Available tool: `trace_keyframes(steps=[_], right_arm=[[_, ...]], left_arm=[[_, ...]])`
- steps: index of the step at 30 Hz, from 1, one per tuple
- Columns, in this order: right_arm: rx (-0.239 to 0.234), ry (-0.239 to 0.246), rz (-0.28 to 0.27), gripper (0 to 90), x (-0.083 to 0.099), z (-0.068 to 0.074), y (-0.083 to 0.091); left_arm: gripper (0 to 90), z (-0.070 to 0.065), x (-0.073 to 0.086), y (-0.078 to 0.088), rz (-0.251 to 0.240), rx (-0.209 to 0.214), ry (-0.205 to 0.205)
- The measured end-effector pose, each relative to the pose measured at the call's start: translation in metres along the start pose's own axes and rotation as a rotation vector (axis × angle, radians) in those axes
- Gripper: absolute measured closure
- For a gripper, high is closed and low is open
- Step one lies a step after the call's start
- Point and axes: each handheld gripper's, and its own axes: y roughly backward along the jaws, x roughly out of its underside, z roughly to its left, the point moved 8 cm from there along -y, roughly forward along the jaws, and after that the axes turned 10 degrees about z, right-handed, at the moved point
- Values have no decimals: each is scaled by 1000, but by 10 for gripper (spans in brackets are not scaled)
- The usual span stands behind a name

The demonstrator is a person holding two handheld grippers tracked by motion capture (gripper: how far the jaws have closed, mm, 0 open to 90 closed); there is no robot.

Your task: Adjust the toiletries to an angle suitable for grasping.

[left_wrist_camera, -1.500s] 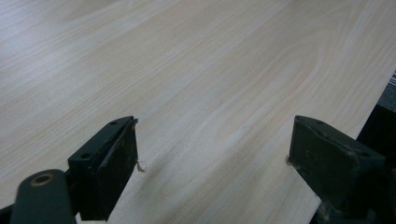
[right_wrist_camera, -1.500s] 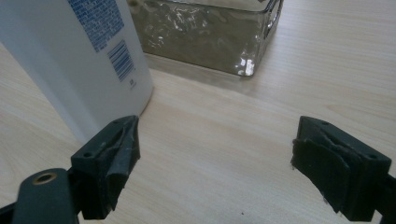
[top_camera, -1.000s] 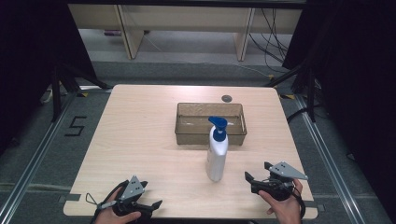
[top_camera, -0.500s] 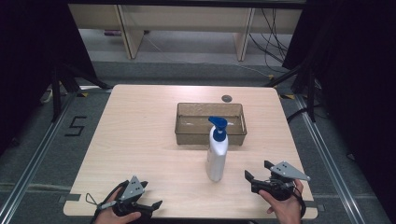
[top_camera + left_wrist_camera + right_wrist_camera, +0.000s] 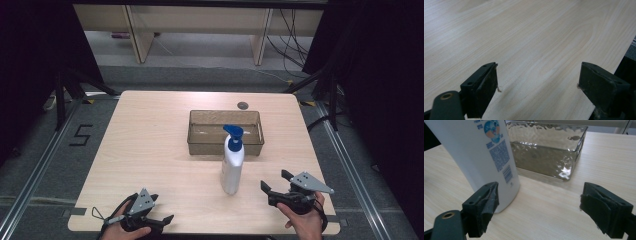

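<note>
Nothing is being held at this moment; it looks like the approach step, with the pump bottle (image 5: 232,165) as the thing about to be picked up. Taking that bottle as the landmark and reading from the left: the left hand-held gripper (image 5: 155,220) rests low at the near edge of the surface (image 5: 145,145), well to the bottle's left, jaws spread wide over bare wood, grasping nothing. The bottle stands upright, just in front of the clear bin (image 5: 225,132) behind it. To its right, the right hand-held gripper (image 5: 274,181) hovers near, released, jaws apart and aimed towards the bottle's lower body. I'd judge the next move calls for sliding that gripper leftwards until both jaws straddle the body, then closing gently so the tall bottle doesn't tip.
</note>
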Motion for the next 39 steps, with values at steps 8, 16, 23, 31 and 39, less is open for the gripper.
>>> trace_keyframes(steps=[8, 16, 23, 31, 39], right_arm=[[-22, 2, -28, 158, -11, 7, 6], [-51, -2, -40, 158, -20, 17, 15], [-73, 5, -70, 161, -31, 25, 21], [-91, 25, -105, 172, -45, 34, 29], [-108, 56, -136, 192, -61, 42, 36]], left_arm=[[151, 0, 0, 0, 0, -3, 3], [151, 1, 0, 0, 3, -6, -1], [150, 2, 1, -1, 8, -11, 8], [150, 3, 1, 0, 6, -17, 7], [150, 0, -1, -1, -10, -4, 24]])
